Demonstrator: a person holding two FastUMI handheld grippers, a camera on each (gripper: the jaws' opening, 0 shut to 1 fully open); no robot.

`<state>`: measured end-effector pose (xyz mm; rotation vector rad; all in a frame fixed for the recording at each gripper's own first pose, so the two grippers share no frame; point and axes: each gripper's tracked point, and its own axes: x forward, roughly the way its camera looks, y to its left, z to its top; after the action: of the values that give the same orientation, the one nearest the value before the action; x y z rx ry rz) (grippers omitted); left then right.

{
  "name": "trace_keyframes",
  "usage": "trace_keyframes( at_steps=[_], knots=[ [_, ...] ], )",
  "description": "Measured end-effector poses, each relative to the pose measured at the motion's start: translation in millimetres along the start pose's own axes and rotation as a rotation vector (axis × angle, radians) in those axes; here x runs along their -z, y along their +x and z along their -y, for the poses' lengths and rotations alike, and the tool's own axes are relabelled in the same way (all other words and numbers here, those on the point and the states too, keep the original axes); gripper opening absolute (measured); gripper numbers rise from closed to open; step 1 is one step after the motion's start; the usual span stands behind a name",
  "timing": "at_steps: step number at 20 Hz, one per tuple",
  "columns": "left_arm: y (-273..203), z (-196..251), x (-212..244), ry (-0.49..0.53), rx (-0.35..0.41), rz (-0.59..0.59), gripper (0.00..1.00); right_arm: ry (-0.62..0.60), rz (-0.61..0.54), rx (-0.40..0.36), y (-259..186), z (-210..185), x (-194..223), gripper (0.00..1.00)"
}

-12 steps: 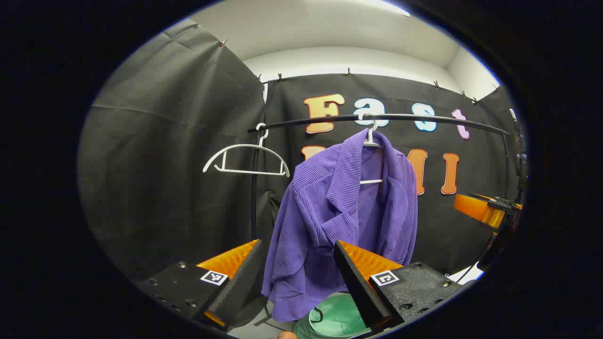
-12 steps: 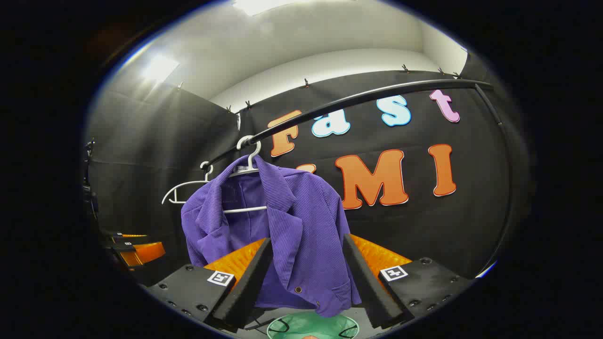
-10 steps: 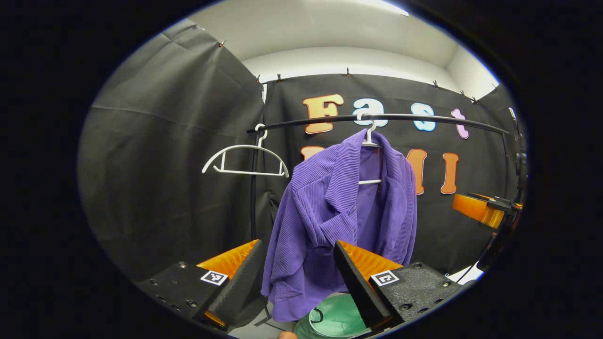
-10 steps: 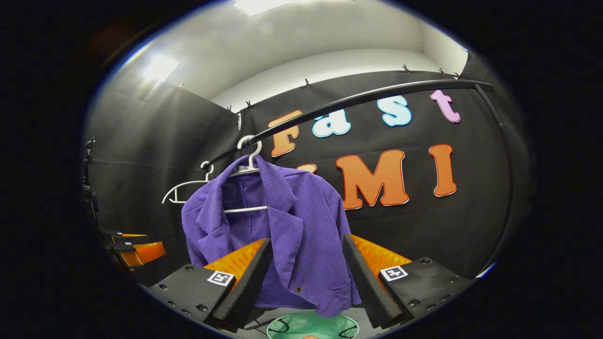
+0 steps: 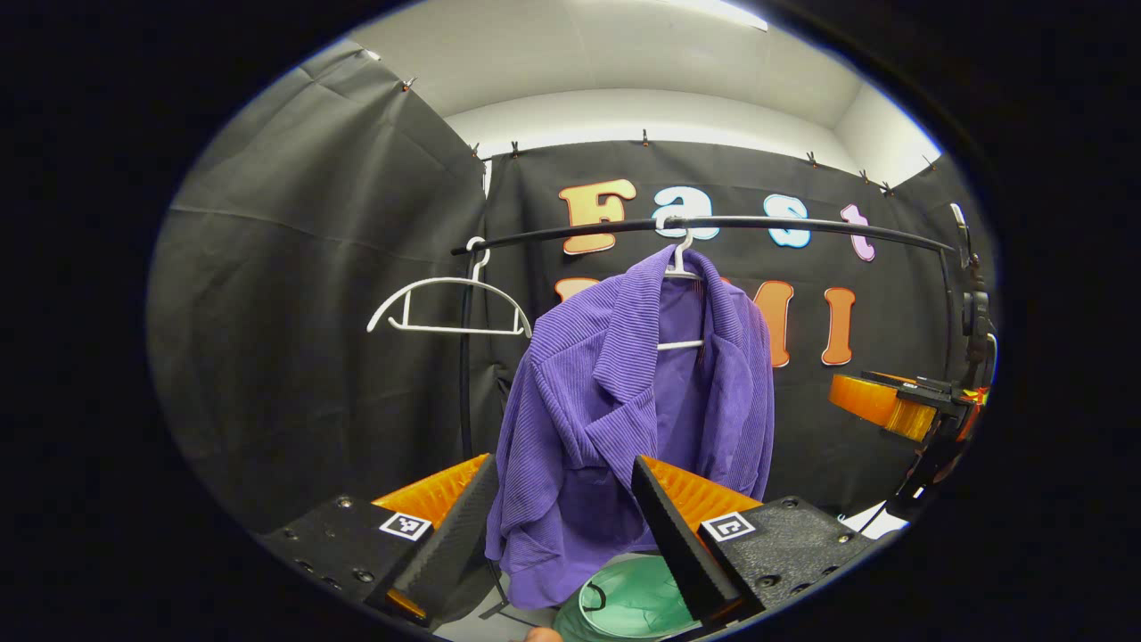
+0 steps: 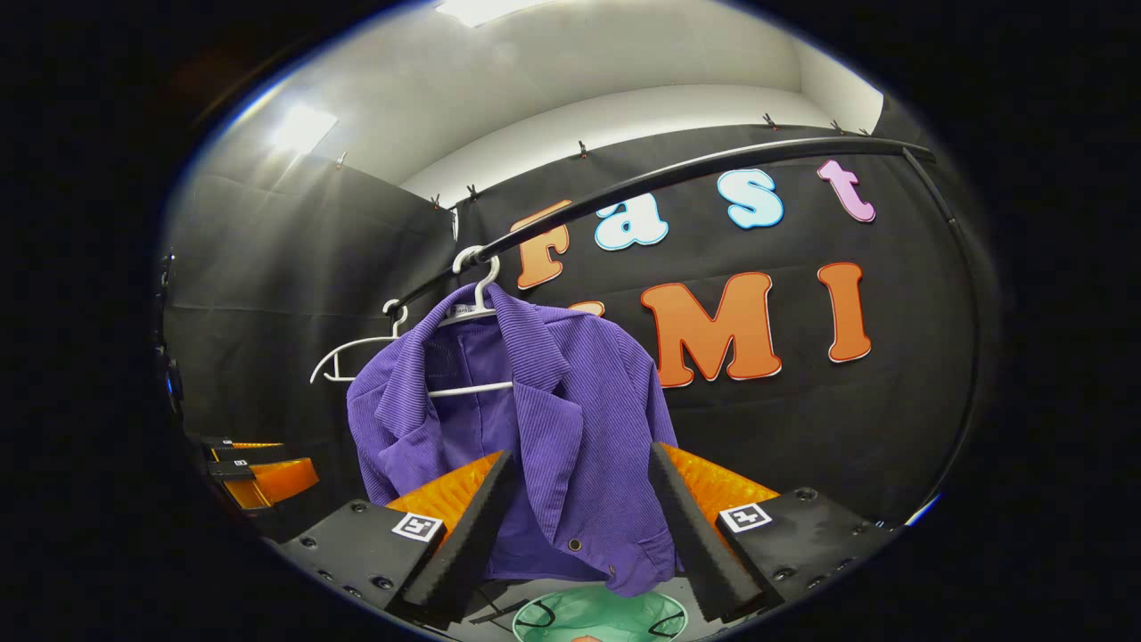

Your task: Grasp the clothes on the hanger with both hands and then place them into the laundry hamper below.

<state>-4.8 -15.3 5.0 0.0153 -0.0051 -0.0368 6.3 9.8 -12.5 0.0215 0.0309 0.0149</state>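
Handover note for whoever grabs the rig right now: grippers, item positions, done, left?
Left gripper: open, holding nothing, aimed at the purple jacket.
Right gripper: open, holding nothing, facing the jacket's other side.
Jacket hangs on a white hanger on the black rail; an empty white hanger hangs beside it.
Green hamper sits below the jacket.
Done: both grippers lined up on the jacket.
Left: grasp jacket with both, pull it off, drop into hamper.

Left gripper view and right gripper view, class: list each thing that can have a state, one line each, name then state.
Purple jacket: hanging on its hanger, unbuttoned, not gripped.
White hanger: bare, hooked on the rail.
Rail: carries both hangers.
Laundry hamper: open, under the jacket.
Left gripper: open.
Right gripper: open.
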Motion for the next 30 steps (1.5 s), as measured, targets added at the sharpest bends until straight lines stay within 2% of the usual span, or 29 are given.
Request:
trace_keyframes(
  at_steps=[1, 3, 4, 7, 9, 11, 13, 14, 16, 20, 22, 24, 25, 26, 28, 30],
  knots=[
    [1, 0, 1, 0.004, 0.000, 0.000, 0.95, 0.001, -0.001, 0.000, 1, -1, 1, 0.98],
    [3, 3, 2, 0.005, 0.007, -0.004, 0.92, 0.001, -0.008, -0.002, 4, -2, 5, 0.98],
    [3, 5, 4, 0.004, 0.011, -0.009, 0.98, 0.001, -0.013, -0.004, 5, -2, 7, 0.98],
    [5, 6, 4, 0.002, 0.011, -0.010, 0.98, 0.003, -0.022, -0.003, 9, -3, 11, 0.98],
    [8, 8, 6, -0.003, 0.011, -0.014, 0.92, 0.006, -0.028, -0.005, 13, -5, 14, 0.98],
    [11, 13, 9, -0.006, 0.018, -0.022, 0.92, 0.006, -0.034, -0.007, 17, -8, 17, 0.98],
    [13, 19, 12, -0.001, 0.025, -0.026, 0.98, 0.003, -0.035, -0.008, 22, -10, 21, 0.98],
    [18, 22, 15, 0.004, 0.025, -0.029, 0.95, 0.004, -0.032, -0.010, 26, -12, 23, 0.98],
    [26, 29, 21, 0.001, 0.022, -0.028, 0.99, 0.000, -0.032, -0.004, 35, -13, 29, 0.97],
    [47, 45, 39, -0.001, 0.027, -0.050, 0.92, -0.015, -0.058, 0.003, 59, -15, 50, 0.98],
    [59, 53, 45, 0.005, 0.031, -0.057, 0.92, -0.008, -0.074, -0.002, 73, -17, 62, 0.98],
    [72, 55, 48, 0.016, 0.012, -0.053, 0.92, 0.001, -0.090, -0.003, 89, -18, 73, 0.98],
    [79, 56, 49, 0.021, 0.001, -0.047, 0.99, 0.005, -0.090, -0.005, 96, -18, 75, 0.98],
    [87, 55, 49, 0.028, -0.012, -0.040, 0.96, 0.007, -0.086, -0.004, 104, -19, 77, 1.00],
    [104, 51, 51, 0.041, -0.046, -0.025, 0.92, 0.001, -0.070, -0.006, 121, -22, 79, 0.98],
    [119, 46, 55, 0.033, -0.082, -0.019, 0.94, -0.016, -0.063, 0.005, 138, -21, 83, 0.98]
  ],
)
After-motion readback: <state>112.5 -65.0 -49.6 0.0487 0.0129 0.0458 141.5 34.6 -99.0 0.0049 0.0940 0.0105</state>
